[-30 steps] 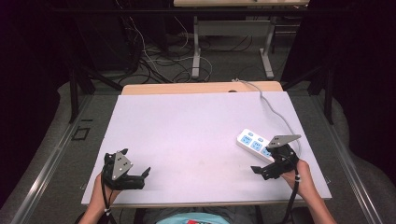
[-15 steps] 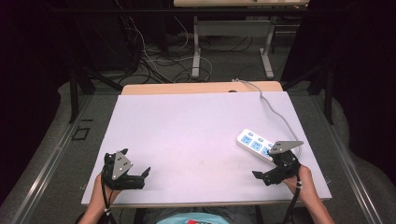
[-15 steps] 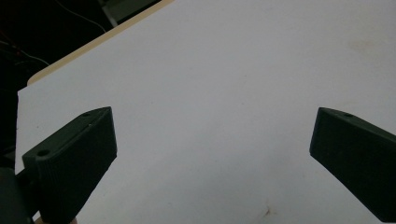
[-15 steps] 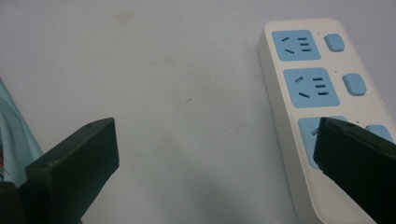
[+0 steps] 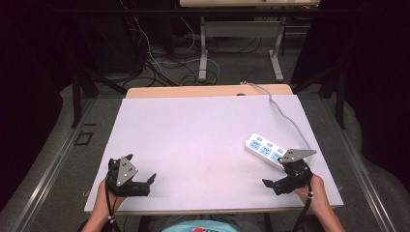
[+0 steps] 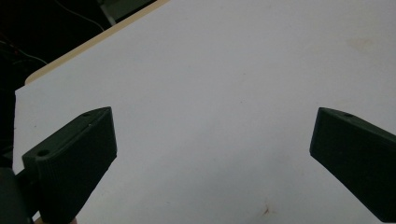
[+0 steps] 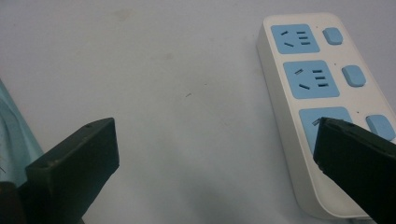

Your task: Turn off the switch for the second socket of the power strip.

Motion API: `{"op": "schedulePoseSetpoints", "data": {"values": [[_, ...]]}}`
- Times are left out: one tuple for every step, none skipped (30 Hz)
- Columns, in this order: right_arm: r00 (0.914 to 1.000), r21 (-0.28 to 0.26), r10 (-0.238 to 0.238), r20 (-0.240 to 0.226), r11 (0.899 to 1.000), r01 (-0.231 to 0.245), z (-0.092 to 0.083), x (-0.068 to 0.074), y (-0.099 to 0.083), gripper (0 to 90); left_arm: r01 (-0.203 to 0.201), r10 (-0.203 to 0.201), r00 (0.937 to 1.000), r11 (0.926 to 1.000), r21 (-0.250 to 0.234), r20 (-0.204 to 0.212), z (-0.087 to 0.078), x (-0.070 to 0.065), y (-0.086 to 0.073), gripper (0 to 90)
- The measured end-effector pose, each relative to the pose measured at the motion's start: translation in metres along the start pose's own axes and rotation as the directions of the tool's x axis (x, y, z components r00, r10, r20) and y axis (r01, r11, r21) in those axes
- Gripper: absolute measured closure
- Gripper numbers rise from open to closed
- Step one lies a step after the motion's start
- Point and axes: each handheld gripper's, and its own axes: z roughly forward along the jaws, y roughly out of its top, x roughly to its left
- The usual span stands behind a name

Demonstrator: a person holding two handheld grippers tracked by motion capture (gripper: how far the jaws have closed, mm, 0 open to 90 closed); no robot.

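High view, right of centre: white power strip [image 5: 265,151] with three blue sockets, flat on white table [image 5: 193,135], grey cord [image 5: 285,116] trailing to upper edge. Right gripper view: blue switch beside each socket; near end under right jaw. Right gripper [image 5: 273,184] lower right, just beside strip, jaws apart, empty. Left gripper [image 5: 147,181] lower left, jaws wide, empty. Beyond table: dark floor, tangled cables [image 5: 164,58], desk legs [image 5: 203,53].
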Motion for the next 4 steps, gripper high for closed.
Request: {"op": "schedulePoseSetpoints", "data": {"values": [[1.0000,-0.007,-0.006,0.003,1.000,0.006,0.0003,-0.0002,0.0000,0.0,-0.002,0.002,1.0000,1.0000,0.002,-0.001,-0.0001,0.0002,0.0000,0.2],[0.9999,-0.011,-0.009,0.006,1.000,0.009,0.0004,-0.0002,-0.0001,0.0,-0.006,0.006,1.0000,1.0000,0.006,-0.002,-0.0002,0.0006,0.0001,0.3],[0.9999,-0.013,-0.009,0.005,1.000,0.009,0.0005,0.0000,-0.0001,0.0,-0.012,0.012,0.9999,0.9999,0.006,-0.004,-0.0001,0.0010,0.0003,0.2],[0.9998,-0.010,-0.015,0.009,1.000,0.015,0.0003,-0.0002,0.0002,0.0,-0.012,0.012,0.9999,0.9999,0.010,0.000,-0.0001,0.0009,0.0003,0.2]]}}
